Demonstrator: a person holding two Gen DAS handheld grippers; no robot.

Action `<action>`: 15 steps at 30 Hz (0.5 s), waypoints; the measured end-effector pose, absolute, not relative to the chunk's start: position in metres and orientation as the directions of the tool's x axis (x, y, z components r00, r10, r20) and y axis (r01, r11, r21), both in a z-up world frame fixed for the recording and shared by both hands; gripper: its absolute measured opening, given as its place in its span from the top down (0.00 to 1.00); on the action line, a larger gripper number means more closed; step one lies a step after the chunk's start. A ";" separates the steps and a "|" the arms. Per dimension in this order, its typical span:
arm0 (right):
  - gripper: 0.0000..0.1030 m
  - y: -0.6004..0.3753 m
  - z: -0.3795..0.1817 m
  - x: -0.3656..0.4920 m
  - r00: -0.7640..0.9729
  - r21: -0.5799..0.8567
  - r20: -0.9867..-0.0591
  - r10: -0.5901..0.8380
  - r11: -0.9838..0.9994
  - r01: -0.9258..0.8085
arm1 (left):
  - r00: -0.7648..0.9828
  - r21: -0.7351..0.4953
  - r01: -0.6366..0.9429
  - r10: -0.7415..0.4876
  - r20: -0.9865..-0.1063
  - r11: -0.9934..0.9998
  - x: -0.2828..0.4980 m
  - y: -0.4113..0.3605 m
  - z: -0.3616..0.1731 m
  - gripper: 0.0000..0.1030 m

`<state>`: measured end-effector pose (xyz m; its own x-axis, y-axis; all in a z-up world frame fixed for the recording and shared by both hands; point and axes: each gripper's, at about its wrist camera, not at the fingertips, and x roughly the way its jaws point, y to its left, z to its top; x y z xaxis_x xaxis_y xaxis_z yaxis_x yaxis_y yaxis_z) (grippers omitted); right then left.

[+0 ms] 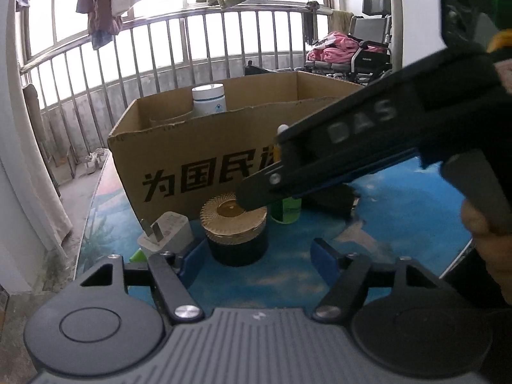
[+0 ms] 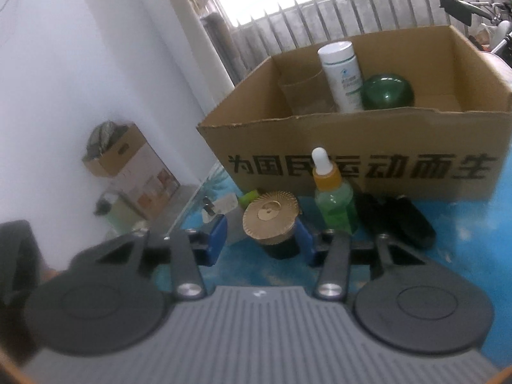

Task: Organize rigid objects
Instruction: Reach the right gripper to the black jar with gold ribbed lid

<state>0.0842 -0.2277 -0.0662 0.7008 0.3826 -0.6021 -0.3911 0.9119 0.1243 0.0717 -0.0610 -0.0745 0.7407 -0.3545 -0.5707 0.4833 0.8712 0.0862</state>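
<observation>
A black jar with a ribbed gold lid [image 1: 235, 224] [image 2: 270, 220] stands on the blue table in front of a cardboard box [image 1: 198, 147] [image 2: 352, 147]. My left gripper [image 1: 259, 257] is open, and the jar sits just ahead of it, close to its left finger. My right gripper [image 2: 260, 238] straddles the jar. Its right pad is at the lid's edge and a gap remains on the left, so it is open. In the left wrist view the right gripper [image 1: 256, 192] reaches in from the right over the lid.
A green dropper bottle [image 2: 334, 204] and a black object [image 2: 396, 220] stand right of the jar, and a white plug charger [image 1: 166, 233] lies to its left. The box holds a white bottle [image 2: 340, 76] and a green round thing [image 2: 387, 91]. The table edge runs on the left.
</observation>
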 end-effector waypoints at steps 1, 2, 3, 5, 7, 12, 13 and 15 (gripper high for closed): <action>0.56 -0.226 -0.068 0.089 0.699 0.119 -0.607 0.378 0.913 -0.391 | 0.740 0.090 0.485 -0.353 -0.573 0.870 0.073 -0.061 -0.076 0.29; 0.57 -0.224 -0.070 0.093 0.697 0.113 -0.613 0.372 0.915 -0.388 | 0.738 0.093 0.488 -0.354 -0.574 0.868 0.075 -0.061 -0.078 0.29; 0.57 -0.224 -0.072 0.096 0.695 0.110 -0.619 0.366 0.916 -0.385 | 0.736 0.094 0.491 -0.355 -0.576 0.866 0.076 -0.062 -0.080 0.29; 0.57 -0.222 -0.077 0.102 0.690 0.104 -0.630 0.357 0.919 -0.380 | 0.734 0.096 0.496 -0.358 -0.577 0.863 0.080 -0.063 -0.082 0.29; 0.57 -0.220 -0.080 0.105 0.691 0.088 -0.636 0.344 0.922 -0.378 | 0.735 0.102 0.497 -0.356 -0.578 0.862 0.083 -0.064 -0.085 0.29; 0.57 -0.220 -0.087 0.114 0.680 0.094 -0.651 0.338 0.924 -0.370 | 0.727 0.101 0.495 -0.348 -0.592 0.863 0.090 -0.067 -0.091 0.29; 0.57 -0.221 -0.088 0.116 0.677 0.098 -0.653 0.339 0.924 -0.369 | 0.727 0.102 0.492 -0.344 -0.594 0.864 0.090 -0.067 -0.092 0.29; 0.56 -0.221 -0.092 0.120 0.672 0.108 -0.657 0.342 0.925 -0.365 | 0.728 0.103 0.488 -0.339 -0.596 0.867 0.091 -0.069 -0.092 0.29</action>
<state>0.1199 -0.2209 -0.0919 0.6722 0.3422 -0.6566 -0.3654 0.9246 0.1078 0.0910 -0.0692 -0.0916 0.7282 -0.3392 -0.5955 0.4878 0.8669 0.1027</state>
